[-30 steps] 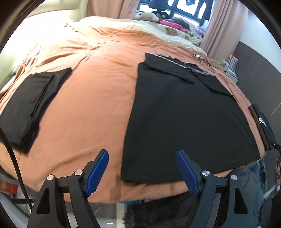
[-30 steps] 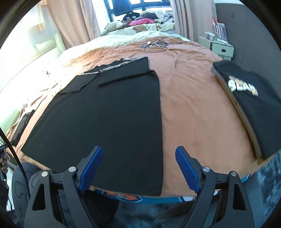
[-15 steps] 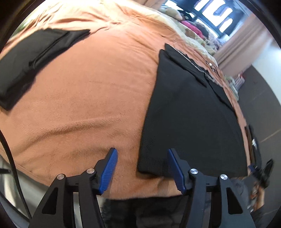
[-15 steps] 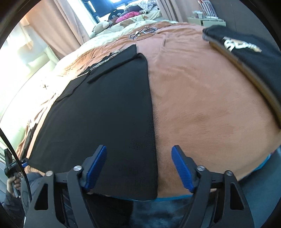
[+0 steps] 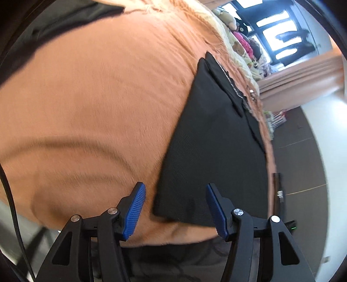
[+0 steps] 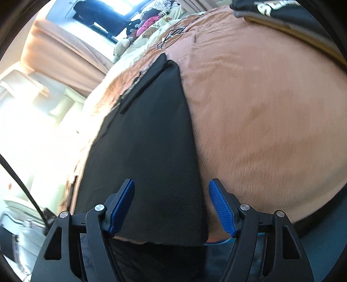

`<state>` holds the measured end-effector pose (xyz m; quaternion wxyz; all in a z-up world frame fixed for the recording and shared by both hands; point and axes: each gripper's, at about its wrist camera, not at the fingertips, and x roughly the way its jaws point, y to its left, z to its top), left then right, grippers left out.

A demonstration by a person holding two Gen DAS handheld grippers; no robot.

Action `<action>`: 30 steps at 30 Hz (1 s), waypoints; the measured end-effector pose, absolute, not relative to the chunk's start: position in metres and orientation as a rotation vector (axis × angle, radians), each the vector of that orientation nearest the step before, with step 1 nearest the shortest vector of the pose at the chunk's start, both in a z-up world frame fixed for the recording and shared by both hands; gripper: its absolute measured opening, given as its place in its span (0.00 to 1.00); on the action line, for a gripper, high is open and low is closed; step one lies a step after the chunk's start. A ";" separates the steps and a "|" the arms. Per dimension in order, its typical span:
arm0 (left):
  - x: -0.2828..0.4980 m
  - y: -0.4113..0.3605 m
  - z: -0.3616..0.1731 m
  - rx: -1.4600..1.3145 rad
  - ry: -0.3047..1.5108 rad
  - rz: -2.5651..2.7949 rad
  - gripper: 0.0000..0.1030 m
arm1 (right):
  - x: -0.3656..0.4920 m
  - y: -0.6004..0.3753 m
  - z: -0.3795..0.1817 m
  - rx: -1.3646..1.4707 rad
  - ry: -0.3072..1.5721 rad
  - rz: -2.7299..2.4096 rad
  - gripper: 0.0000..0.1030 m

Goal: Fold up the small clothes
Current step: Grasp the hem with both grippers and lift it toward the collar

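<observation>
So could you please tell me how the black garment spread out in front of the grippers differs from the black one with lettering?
The spread black garment lies flat, unfolded and plain; the lettered black garment is folded thicker and carries pale print. The spread one sits near both grippers, the lettered one farther right. Both rest on the orange blanket.

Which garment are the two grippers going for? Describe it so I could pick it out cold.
On the orange blanket covering the bed, it is the large black garment spread flat, its near hem at the bed's edge. Unlike the black top with pale lettering, it is plain and unfolded.
</observation>
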<state>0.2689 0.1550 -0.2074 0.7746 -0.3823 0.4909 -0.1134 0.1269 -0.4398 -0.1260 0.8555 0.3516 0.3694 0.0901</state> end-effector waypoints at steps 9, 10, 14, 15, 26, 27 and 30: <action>0.258 0.155 -0.212 -0.987 1.036 -0.273 0.58 | 0.112 -0.445 -0.150 0.912 0.729 0.285 0.68; 0.257 0.154 -0.213 -1.001 1.032 -0.277 0.58 | 0.112 -0.443 -0.152 0.923 0.722 0.291 0.68; 0.253 0.148 -0.214 -1.014 1.001 -0.257 0.58 | 0.118 -0.438 -0.160 0.941 0.688 0.254 0.58; 0.252 0.146 -0.215 -1.022 0.992 -0.239 0.58 | 0.117 -0.437 -0.162 0.947 0.683 0.237 0.52; 0.251 0.154 -0.222 -1.083 1.000 -0.038 0.05 | 0.131 -0.439 -0.157 0.977 0.619 0.058 0.01; 0.250 0.157 -0.220 -1.084 0.987 -0.036 0.05 | 0.132 -0.436 -0.153 0.966 0.618 0.057 0.01; 0.248 0.160 -0.208 -1.063 0.953 -0.050 0.04 | 0.128 -0.431 -0.140 0.929 0.611 0.055 0.01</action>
